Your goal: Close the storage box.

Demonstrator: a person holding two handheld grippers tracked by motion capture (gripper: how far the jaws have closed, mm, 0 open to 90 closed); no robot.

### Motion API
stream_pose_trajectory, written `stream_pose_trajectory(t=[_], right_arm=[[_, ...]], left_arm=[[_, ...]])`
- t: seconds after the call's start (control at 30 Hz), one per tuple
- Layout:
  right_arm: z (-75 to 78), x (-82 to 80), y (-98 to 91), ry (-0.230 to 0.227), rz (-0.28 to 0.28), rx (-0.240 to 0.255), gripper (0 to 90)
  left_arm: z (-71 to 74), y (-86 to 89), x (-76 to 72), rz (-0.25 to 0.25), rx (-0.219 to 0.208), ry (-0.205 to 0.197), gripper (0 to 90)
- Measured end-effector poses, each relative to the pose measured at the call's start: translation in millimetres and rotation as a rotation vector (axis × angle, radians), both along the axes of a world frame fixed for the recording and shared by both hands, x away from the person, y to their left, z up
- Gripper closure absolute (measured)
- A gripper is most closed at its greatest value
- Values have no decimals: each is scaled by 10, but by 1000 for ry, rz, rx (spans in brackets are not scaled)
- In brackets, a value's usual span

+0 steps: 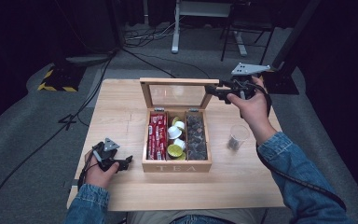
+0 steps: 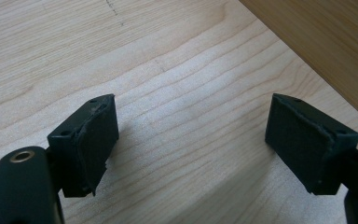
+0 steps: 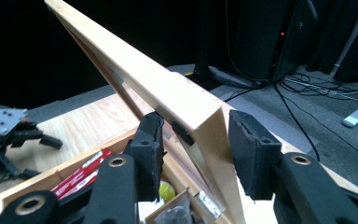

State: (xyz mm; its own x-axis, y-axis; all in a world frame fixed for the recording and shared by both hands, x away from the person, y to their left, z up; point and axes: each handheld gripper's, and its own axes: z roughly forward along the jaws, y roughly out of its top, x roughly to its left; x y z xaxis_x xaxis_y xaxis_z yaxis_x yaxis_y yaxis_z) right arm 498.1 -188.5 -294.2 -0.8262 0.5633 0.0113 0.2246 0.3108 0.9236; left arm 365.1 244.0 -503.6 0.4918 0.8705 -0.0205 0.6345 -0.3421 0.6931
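Right gripper (image 3: 193, 154) straddling raised lid (image 3: 168, 95) corner of tea box (image 1: 176, 165) at far right, jaws apart, not pressing. Left gripper (image 2: 191, 140) resting near left on worktop (image 1: 121, 121), gaping empty. Glass (image 1: 237, 136) standing right.

Bright, even light on the pale wooden table (image 1: 121, 121), surrounding room dim to black, soft grain in the high view, faint glare on the glass lid (image 1: 177, 94), soft shadows under the left gripper (image 2: 191, 140), near jaws slightly blurred, background underexposed.
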Motion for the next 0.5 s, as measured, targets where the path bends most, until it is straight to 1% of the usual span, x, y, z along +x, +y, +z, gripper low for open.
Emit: stream_pose_trajectory(t=[0.27,0.5], right_arm=[[-65,-194,-7,-20,18,-38,533],[-149,-339,-4,-34,38,-58,532]], left_arm=[[0,0,0,0,0,0,176],[0,0,0,0,0,0,175]])
